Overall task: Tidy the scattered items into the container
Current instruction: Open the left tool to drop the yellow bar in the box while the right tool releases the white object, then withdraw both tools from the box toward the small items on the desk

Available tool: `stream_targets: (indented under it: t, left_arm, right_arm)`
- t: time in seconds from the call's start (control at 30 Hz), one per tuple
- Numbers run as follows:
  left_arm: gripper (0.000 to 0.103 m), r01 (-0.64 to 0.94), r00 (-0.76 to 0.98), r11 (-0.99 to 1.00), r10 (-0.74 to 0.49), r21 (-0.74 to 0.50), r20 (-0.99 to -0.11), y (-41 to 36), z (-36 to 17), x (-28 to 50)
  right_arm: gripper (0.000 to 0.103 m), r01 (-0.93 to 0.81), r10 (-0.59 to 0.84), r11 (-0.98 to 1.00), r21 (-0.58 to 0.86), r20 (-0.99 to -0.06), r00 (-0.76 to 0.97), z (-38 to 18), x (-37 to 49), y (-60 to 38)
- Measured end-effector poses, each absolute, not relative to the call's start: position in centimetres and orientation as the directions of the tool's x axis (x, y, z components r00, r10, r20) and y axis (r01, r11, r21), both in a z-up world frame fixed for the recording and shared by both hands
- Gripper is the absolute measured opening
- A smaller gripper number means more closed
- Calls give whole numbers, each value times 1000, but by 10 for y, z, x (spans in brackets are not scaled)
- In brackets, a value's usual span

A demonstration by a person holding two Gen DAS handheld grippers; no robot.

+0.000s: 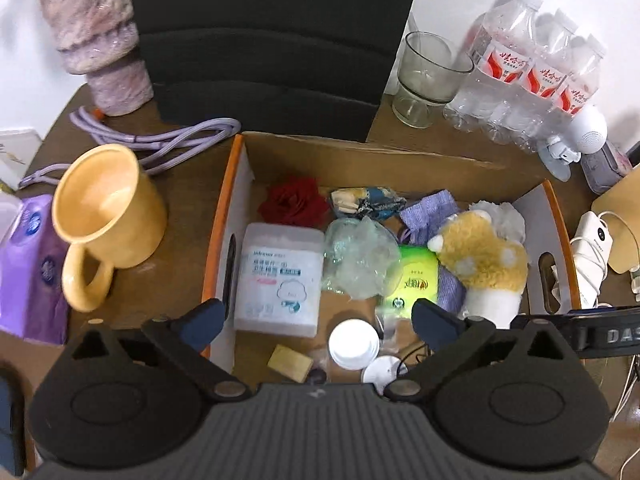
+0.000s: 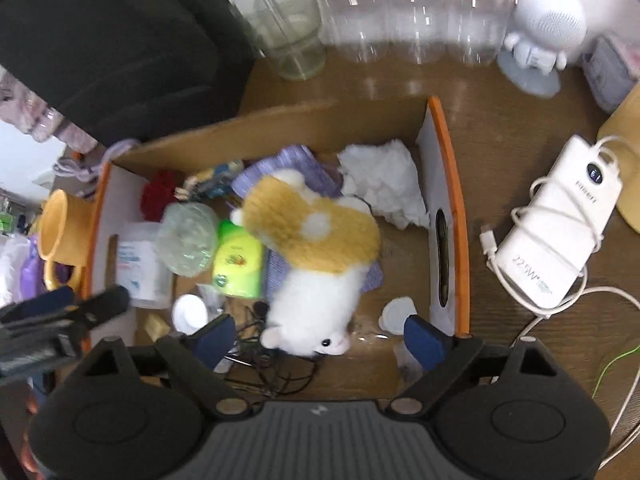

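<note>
An open cardboard box (image 1: 364, 152) with orange rims holds a red fabric rose (image 1: 294, 202), a white cotton-swab box (image 1: 280, 276), a green tissue pack (image 1: 414, 278), a plush toy (image 1: 484, 256), a white bottle (image 1: 354, 344) and a small wooden block (image 1: 290, 362). My left gripper (image 1: 318, 322) is open and empty above the box's near left part. The same box (image 2: 448, 184) fills the right wrist view, with the plush toy (image 2: 316, 248) in its middle. My right gripper (image 2: 320, 340) is open and empty above the box's near edge, just over the plush toy's head.
A yellow mug (image 1: 106, 216), a purple tissue pack (image 1: 30, 264), a lilac cord (image 1: 160, 144) and a vase (image 1: 100, 36) stand left of the box. A glass (image 1: 430, 76), water bottles (image 1: 532, 72), a white figurine (image 2: 540, 28) and a power bank (image 2: 560, 232) lie behind and right.
</note>
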State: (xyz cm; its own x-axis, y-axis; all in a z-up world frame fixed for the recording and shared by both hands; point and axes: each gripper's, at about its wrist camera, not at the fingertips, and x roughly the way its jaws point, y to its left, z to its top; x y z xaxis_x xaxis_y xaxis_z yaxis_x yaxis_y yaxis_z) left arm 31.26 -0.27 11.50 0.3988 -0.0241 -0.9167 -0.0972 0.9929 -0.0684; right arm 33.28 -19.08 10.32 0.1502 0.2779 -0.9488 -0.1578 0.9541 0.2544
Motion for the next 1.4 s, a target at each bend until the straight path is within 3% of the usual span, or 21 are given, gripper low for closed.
stream_targets:
  t: [0.23, 0.4, 0.5, 0.63, 0.97, 1.2, 1.27, 1.3, 1.4]
  left_arm:
    - [103, -76, 478, 997, 35, -2, -878, -16, 128, 283]
    - [103, -83, 641, 990, 138, 110, -755, -27, 130, 249]
    - [103, -98, 750, 991, 135, 93, -647, -30, 134, 223]
    - [103, -107, 848, 994, 108, 33, -518, -30, 137, 192]
    - [103, -67, 931, 997, 79, 45, -356, -34, 122, 132]
    - [103, 15, 959, 999, 1, 52, -284, -18, 98, 39]
    - [103, 38, 961, 998, -23, 49, -276, -12, 84, 2]
    - [103, 46, 959, 998, -33, 40, -281, -9, 76, -13]
    - [103, 78, 939, 996, -62, 34, -337, 0, 53, -49]
  right_arm:
    - [92, -201, 238, 961, 190, -940, 246, 121, 304, -193]
    - [92, -226, 234, 963, 150, -880, 413, 129, 276, -199]
    - [92, -256, 253, 957, 132, -814, 524, 129, 252, -198]
    - [92, -261, 221, 964, 39, -660, 718, 126, 216, -197]
    - [92, -257, 266, 962, 86, -488, 831, 112, 153, -207]
    - [93, -292, 306, 951, 104, -467, 830, 87, 69, -228]
    - [98, -311, 323, 945, 101, -439, 839, 79, 34, -239]
    - [102, -314, 329, 943, 106, -425, 843, 73, 15, -244]
    - [103, -345, 348, 934, 88, -432, 832, 55, -24, -254]
